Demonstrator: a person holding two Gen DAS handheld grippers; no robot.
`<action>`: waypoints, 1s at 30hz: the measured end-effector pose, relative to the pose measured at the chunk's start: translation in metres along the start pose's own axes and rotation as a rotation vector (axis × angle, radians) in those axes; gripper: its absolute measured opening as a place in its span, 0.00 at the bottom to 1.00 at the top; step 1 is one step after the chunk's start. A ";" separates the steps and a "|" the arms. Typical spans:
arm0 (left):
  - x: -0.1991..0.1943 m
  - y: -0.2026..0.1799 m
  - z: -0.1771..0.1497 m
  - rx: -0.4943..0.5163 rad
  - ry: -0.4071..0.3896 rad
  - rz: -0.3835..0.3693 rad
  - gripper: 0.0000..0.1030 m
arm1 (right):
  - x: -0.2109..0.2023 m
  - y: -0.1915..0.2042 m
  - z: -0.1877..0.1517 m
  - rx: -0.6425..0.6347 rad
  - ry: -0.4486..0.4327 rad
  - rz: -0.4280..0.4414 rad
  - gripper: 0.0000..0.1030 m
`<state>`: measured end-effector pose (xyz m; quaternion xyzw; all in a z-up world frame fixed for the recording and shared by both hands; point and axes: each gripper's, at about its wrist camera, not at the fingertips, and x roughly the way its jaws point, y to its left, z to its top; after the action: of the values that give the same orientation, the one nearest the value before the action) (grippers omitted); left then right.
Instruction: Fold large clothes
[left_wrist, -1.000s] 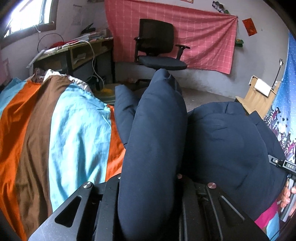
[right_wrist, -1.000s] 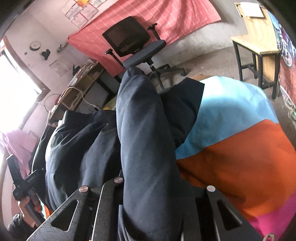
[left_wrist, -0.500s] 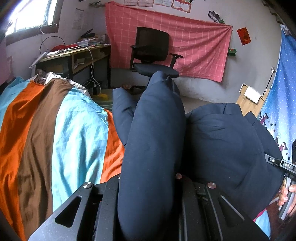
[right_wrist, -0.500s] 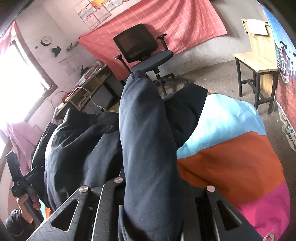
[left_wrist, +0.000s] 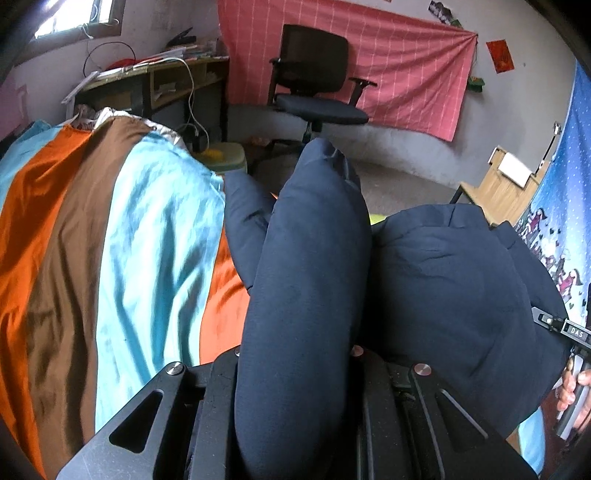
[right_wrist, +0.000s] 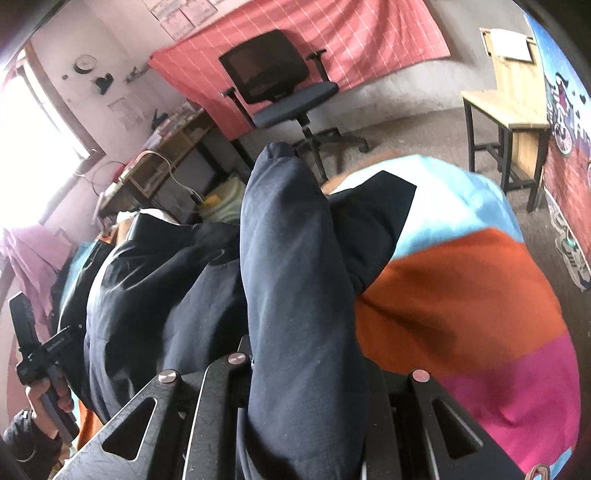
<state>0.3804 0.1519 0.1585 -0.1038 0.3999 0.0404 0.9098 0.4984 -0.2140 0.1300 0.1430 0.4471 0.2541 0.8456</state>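
The thick, padded navy-blue garment (left_wrist: 443, 295) lies on a satin bedspread striped in orange, brown, light blue and pink (left_wrist: 147, 240), its bulk heaped between the two tools. Each tool has a fat roll of it bunched in its jaws: the left gripper (left_wrist: 299, 424) is clamped on a fold that stands up along its fingers, and the right gripper (right_wrist: 306, 424) pinches a matching roll (the fingertips themselves are buried in cloth in both views). Beyond the bed stand a black mesh office chair (left_wrist: 314, 77) and a red checked wall cloth (left_wrist: 406, 74).

The likely trouble is slippage: the padding is bulky and springy, so a roll could squeeze out of either grip mid-fold. The slick bedspread may also drag along and rumple, skewing the fold.
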 end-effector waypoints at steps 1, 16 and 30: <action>0.004 0.002 -0.002 0.001 0.007 0.004 0.13 | 0.002 -0.002 -0.002 0.004 0.004 -0.006 0.17; 0.030 0.034 -0.016 -0.104 0.134 0.059 0.44 | 0.018 -0.023 -0.011 0.060 0.063 -0.147 0.50; -0.010 0.024 -0.016 -0.127 0.013 0.238 0.66 | 0.009 -0.010 -0.012 0.013 0.052 -0.197 0.84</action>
<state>0.3584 0.1717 0.1516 -0.1134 0.4117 0.1727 0.8876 0.4954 -0.2174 0.1121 0.0974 0.4823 0.1703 0.8538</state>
